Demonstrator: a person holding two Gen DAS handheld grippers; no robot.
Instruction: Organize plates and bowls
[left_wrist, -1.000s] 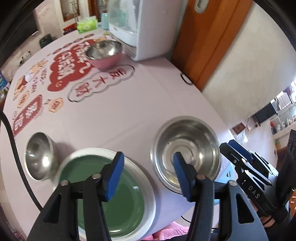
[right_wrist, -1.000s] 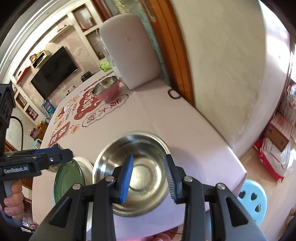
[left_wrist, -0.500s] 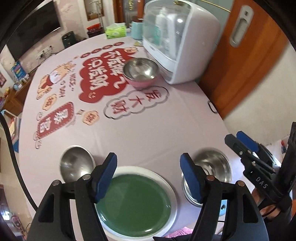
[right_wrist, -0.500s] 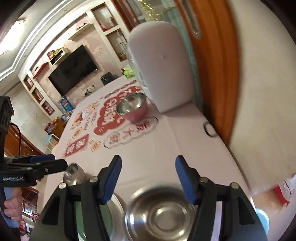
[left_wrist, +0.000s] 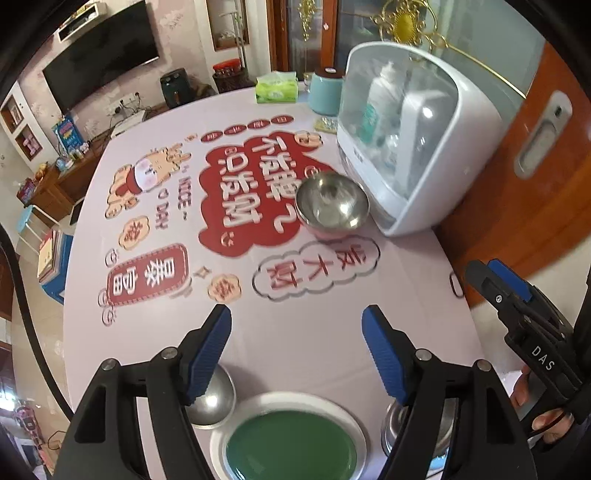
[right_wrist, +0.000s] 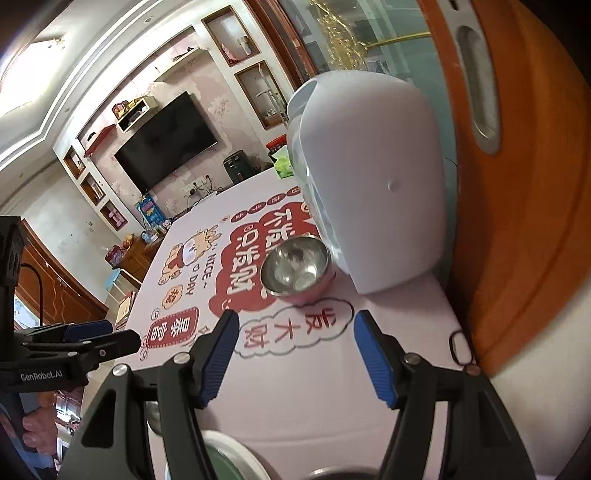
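Observation:
My left gripper (left_wrist: 296, 321) is open and empty above the near table edge. Below it lie a green plate with a white rim (left_wrist: 291, 441), a small steel bowl (left_wrist: 210, 400) on its left and a larger steel bowl (left_wrist: 443, 428) on its right, partly hidden by my finger. A pink bowl with a steel inside (left_wrist: 331, 205) stands far off beside the white cabinet; it also shows in the right wrist view (right_wrist: 297, 268). My right gripper (right_wrist: 293, 325) is open and empty, high above the table. The plate's rim (right_wrist: 236, 448) shows at the bottom there.
A white domed sterilizer cabinet (left_wrist: 410, 140) stands at the table's right, against an orange door (right_wrist: 524, 206). A green tissue box (left_wrist: 277, 90) and a teal canister (left_wrist: 325, 92) stand at the far edge. The tablecloth (left_wrist: 155, 280) carries red printed decorations.
Both grippers have risen and pulled back from the large steel bowl and tilted up toward the far table. The right gripper's jaws have opened wider.

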